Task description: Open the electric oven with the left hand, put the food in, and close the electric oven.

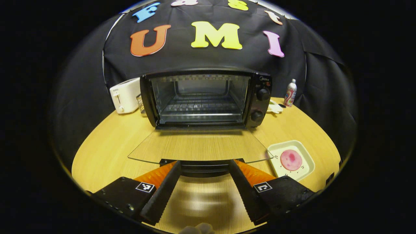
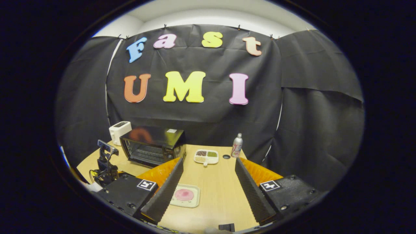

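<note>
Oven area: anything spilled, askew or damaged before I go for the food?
Nothing stands out. The electric oven has its glass door folded down flat, the rack inside level, and the pink food sits centred on its white tray.

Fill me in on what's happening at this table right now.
A person is working with two hand-held grippers at a round wooden table. The black electric oven stands with its glass door folded down flat, rack bare. The left hand-held gripper sits open at the door's handle. The right hand-held gripper hangs open above the table, holding nothing. The pink round food lies on its white square plate, not yet picked up.
</note>
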Demonstrator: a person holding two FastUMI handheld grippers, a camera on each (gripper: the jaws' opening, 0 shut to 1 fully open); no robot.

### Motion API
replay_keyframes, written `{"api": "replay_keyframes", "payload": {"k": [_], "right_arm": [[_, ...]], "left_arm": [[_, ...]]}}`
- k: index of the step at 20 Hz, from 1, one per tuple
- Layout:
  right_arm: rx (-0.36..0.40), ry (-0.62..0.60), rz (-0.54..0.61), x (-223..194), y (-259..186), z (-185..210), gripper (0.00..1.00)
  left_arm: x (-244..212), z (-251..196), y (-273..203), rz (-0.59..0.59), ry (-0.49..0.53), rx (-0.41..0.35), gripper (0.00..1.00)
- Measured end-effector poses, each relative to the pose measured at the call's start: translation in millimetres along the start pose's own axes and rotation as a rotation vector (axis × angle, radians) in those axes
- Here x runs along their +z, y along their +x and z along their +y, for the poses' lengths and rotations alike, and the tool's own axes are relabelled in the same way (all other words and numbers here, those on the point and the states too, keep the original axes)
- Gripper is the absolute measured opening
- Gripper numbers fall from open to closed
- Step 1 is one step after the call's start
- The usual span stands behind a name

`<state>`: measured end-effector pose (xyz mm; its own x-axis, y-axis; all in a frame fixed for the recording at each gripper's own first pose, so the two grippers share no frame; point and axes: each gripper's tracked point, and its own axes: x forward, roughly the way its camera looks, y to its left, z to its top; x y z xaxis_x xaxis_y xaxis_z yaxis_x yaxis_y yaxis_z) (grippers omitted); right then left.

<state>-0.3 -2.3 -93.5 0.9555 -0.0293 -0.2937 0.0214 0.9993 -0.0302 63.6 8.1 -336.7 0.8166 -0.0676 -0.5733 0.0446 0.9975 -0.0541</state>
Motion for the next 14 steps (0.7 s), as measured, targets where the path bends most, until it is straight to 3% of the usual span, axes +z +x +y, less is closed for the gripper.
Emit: {"api": "replay_keyframes", "payload": {"k": [5, 6, 7, 12, 14], "right_arm": [[0.002, -0.017, 0.044, -18, 6, 1, 1.00], [0.005, -0.012, 0.058, -23, 9, 1, 1.00], [0.008, -0.007, 0.073, -30, 12, 1, 1.00], [0.035, 0.023, 0.199, -79, 44, -2, 0.99], [0.047, 0.036, 0.273, -109, 62, -3, 0.94]], "left_arm": [[-16, -1, 7, 0.071, -0.037, 0.002, 0.95], [-15, -1, 7, 0.068, -0.036, 0.002, 1.00], [-15, 0, 4, 0.070, -0.041, 0.001, 0.95], [9, 9, -18, -0.026, -0.034, 0.016, 0.96], [23, 12, -35, -0.063, -0.031, 0.029, 0.96]]}}
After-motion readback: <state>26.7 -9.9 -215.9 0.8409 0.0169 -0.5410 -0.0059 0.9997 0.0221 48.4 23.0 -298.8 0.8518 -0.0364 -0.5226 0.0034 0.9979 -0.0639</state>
